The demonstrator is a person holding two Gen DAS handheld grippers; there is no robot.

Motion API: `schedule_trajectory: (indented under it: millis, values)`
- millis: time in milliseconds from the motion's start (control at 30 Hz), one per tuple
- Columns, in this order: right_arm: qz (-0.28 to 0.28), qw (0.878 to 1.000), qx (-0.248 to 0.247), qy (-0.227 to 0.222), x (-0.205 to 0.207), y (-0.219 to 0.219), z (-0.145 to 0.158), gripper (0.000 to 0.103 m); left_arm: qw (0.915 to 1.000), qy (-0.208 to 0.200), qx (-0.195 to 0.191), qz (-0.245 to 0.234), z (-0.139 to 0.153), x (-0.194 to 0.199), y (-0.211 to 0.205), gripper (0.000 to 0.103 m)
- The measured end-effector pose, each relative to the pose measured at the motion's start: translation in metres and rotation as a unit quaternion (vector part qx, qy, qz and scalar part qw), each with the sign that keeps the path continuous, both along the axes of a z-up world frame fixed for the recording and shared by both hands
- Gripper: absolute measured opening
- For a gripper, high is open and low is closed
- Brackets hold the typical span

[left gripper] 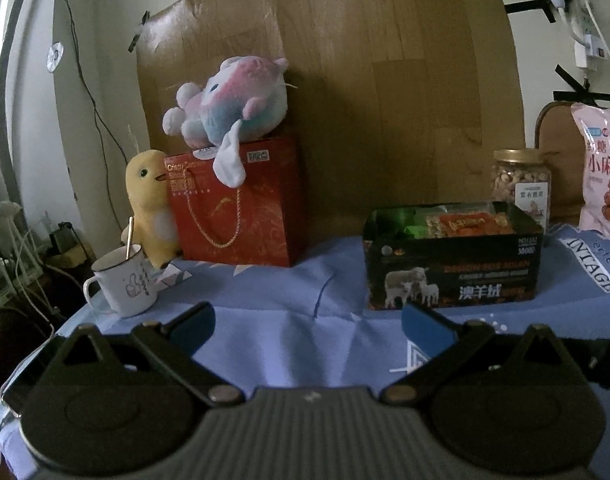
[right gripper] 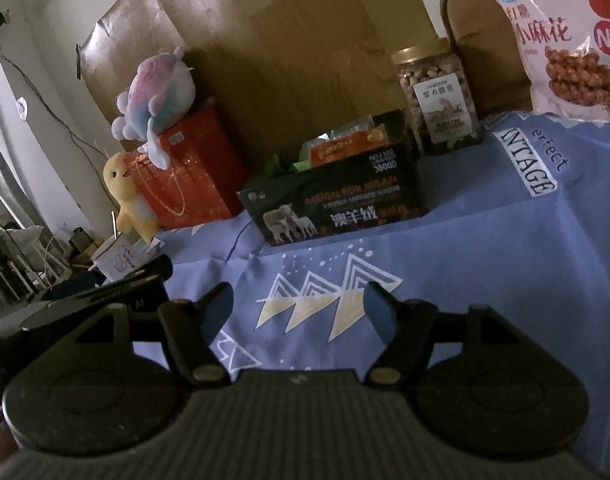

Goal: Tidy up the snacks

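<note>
Both pairs of jaws stand wide apart with nothing between them. The left gripper (left gripper: 307, 320), black with blue pads, hangs low over the near edge of the light blue printed cloth (left gripper: 273, 300) that covers the table. The right gripper (right gripper: 299, 306), of the same make, is poised above the cloth's white and yellow triangle print; its jaws are parted to their widest and grip nothing.

Behind the table a brown wood-grain sheet (left gripper: 385, 80) is fixed to the pale wall with strips of black tape, and a white power strip (left gripper: 587, 28) with cables hangs at the upper right. The room is dim.

Toward the back of the cloth sits the black open-topped cardboard box printed with sheep (left gripper: 453, 272). It holds the snacks: an orange snack packet (left gripper: 465, 222) lies on top, with green wrappers (left gripper: 397, 218) beside it. Just behind the box's right corner stands a clear jar of nuts with a gold lid (left gripper: 521, 180), and to the right of that a pink bag of twisted fried snacks (left gripper: 603, 176) leans upright.

At the left a red paper gift bag with a gold cord handle (left gripper: 241, 204) carries a pink and blue plush toy (left gripper: 229, 100) on top. A yellow plush duck (left gripper: 151, 204) leans on the bag's side. In front of it is a white enamel mug (left gripper: 125, 284) with a spoon in it.
</note>
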State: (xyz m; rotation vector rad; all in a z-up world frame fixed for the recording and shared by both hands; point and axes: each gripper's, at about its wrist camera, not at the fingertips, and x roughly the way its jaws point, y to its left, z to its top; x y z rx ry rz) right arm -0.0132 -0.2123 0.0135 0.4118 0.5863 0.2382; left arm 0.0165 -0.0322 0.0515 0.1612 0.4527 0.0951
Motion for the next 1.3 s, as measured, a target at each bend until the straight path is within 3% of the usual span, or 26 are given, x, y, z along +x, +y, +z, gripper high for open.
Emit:
schedule_trajectory:
  millis: [200, 667, 1300]
  values:
    - [0.001, 1.000, 0.004, 0.003, 0.000, -0.002, -0.002, 0.074, 1.0000, -0.007, -0.003, -0.003, 0.001, -0.001, 0.001, 0.103]
    - [-0.001, 1.000, -0.016, -0.018, -0.005, -0.002, 0.001, 0.075, 0.9990, 0.022, -0.008, -0.038, -0.003, -0.009, -0.013, 0.103]
    - [-0.004, 1.000, -0.012, -0.016, -0.006, -0.005, 0.000, 0.076, 0.9982, 0.058, -0.010, -0.001, -0.004, -0.007, -0.012, 0.103]
